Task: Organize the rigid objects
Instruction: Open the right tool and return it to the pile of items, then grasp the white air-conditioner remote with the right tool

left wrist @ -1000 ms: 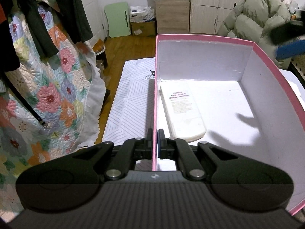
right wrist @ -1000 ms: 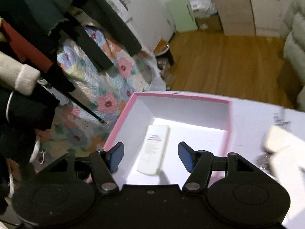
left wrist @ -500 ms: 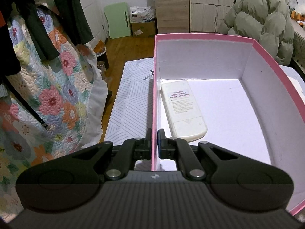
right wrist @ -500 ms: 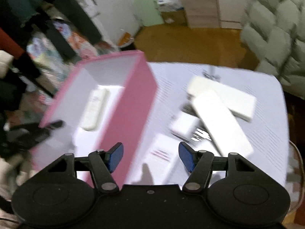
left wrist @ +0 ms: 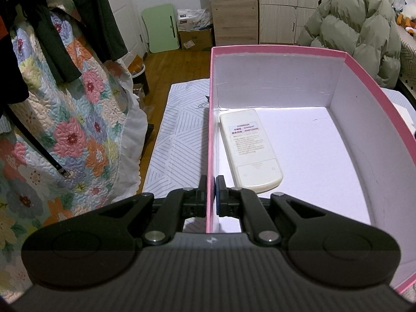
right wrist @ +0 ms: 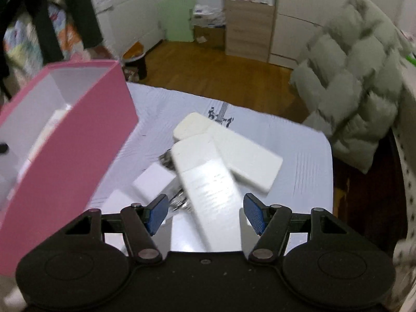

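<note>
Your left hand-held gripper [left wrist: 212, 195] is clamped tight on the near left wall of the pink cardboard box with the white inside [left wrist: 364, 83]; one finger sits outside the wall, the other inside. Inside that box, a cream-white remote control with a printed label [left wrist: 249, 148] lies face down along the left wall, its near end just beside the inner finger.

Your right hand-held gripper [right wrist: 205, 213] stands wide with nothing pressed between its blue pads [right wrist: 253, 214]. It hangs over a long white remote control [right wrist: 208, 182] that lies to the right of the box on the white patterned cloth covering the desk [right wrist: 306, 161]. That remote overlaps a second white remote [right wrist: 247, 156]. Smaller white blocks [right wrist: 153, 182] and something metallic lie between the pile and the box; blur hides what they are. The box's right corner is cut off in the left view.
</note>
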`<action>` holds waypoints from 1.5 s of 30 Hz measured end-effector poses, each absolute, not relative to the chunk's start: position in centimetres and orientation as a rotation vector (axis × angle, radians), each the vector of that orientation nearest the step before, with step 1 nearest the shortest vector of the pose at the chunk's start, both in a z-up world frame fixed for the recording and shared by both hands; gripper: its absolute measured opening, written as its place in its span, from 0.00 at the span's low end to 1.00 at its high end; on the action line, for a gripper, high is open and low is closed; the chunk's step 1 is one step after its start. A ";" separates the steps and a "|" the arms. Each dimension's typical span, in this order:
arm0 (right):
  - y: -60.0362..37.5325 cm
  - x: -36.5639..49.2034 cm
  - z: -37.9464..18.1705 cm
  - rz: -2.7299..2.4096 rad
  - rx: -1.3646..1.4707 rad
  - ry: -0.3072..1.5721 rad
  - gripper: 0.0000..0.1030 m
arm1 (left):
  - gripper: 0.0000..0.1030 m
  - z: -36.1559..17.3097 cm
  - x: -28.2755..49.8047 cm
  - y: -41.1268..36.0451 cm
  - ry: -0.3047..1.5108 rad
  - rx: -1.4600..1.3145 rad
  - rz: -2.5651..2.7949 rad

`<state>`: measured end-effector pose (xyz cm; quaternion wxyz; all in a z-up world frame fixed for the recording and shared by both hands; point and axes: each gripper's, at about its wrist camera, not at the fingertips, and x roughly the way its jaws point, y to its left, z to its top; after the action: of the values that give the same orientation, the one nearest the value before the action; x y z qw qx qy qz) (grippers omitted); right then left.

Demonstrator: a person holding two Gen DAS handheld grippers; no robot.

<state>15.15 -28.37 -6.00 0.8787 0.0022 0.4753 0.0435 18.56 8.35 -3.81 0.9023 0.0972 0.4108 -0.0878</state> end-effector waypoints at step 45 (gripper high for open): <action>-26.6 11.6 0.5 0.082 -0.091 0.709 0.56 | 0.04 -3.8 18.4 8.8 0.844 0.170 -0.186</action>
<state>11.56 -26.65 0.53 0.9360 -0.0443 0.3467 0.0403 18.40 8.80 -3.79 0.9045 0.0823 0.4086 -0.0902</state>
